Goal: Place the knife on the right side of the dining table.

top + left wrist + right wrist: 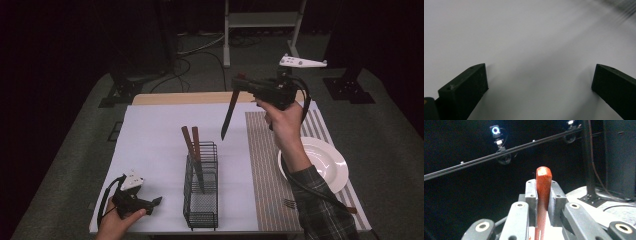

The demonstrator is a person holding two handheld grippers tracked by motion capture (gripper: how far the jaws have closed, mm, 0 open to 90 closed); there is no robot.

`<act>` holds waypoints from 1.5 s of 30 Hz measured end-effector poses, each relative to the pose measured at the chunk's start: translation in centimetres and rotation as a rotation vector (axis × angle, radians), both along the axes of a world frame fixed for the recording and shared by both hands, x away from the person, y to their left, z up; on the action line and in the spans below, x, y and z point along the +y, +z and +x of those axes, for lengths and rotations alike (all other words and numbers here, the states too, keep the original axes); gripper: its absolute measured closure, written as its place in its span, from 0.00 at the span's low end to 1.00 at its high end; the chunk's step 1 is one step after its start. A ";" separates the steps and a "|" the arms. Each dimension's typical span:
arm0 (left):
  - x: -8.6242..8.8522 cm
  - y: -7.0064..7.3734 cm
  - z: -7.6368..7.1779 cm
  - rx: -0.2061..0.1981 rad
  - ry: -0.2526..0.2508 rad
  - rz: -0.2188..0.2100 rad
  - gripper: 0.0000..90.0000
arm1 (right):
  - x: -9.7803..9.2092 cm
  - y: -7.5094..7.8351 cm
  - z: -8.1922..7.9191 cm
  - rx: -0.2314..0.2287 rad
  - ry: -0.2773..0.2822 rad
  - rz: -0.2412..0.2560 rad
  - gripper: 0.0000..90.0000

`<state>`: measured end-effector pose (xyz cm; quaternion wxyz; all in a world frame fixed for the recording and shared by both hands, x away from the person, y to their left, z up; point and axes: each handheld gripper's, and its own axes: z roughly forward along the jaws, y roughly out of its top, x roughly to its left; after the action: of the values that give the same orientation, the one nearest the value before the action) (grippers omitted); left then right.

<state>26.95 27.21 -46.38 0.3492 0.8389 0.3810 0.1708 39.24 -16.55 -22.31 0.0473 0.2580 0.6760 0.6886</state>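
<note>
My right gripper (243, 85) is clamped on the knife (229, 116) by its wooden handle (543, 187): stiff, blade-heavy, sharp, hanging above the table's far edge. Left gripper (156, 201) wide open, holding nothing.

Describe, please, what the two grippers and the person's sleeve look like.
Both are black pistol-shaped tools. The left gripper has wide flat black fingers, a white top block and a looping black cable. The right gripper has grey pads, a trailing black cable and a grey plate. The sleeve is dark plaid.

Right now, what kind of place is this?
Likely a lab or studio staged as a dining setup: dark room, camera on an overhead rail, table with a plate and cutlery rack.
</note>
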 end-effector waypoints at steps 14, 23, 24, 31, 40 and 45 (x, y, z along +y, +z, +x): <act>0.0 0.0 0.0 -0.002 0.001 0.000 0.00 | -4.4 -1.0 0.7 -0.041 -0.197 -0.017 0.89; 0.0 0.0 0.0 -0.004 0.001 -0.002 0.00 | -6.3 -3.0 2.0 -0.031 -0.325 -0.037 0.89; 0.0 0.0 0.0 -0.004 0.002 -0.002 0.00 | -6.5 -3.2 2.1 -0.027 -0.336 -0.035 0.89; 0.0 0.0 0.0 -0.004 0.000 0.001 0.00 | -7.8 -5.6 3.4 -0.001 -0.422 -0.030 0.89; 0.0 0.0 0.0 -0.004 0.000 0.001 0.00 | -9.5 -8.8 4.6 0.016 -0.547 -0.039 0.89; 0.0 0.0 0.0 -0.002 0.001 -0.001 0.00 | -10.2 -10.6 5.2 0.043 -0.603 -0.045 0.89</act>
<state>26.94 27.20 -46.40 0.3499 0.8384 0.3810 0.1717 44.44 -26.78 -32.94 0.2412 0.4605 0.5847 0.6229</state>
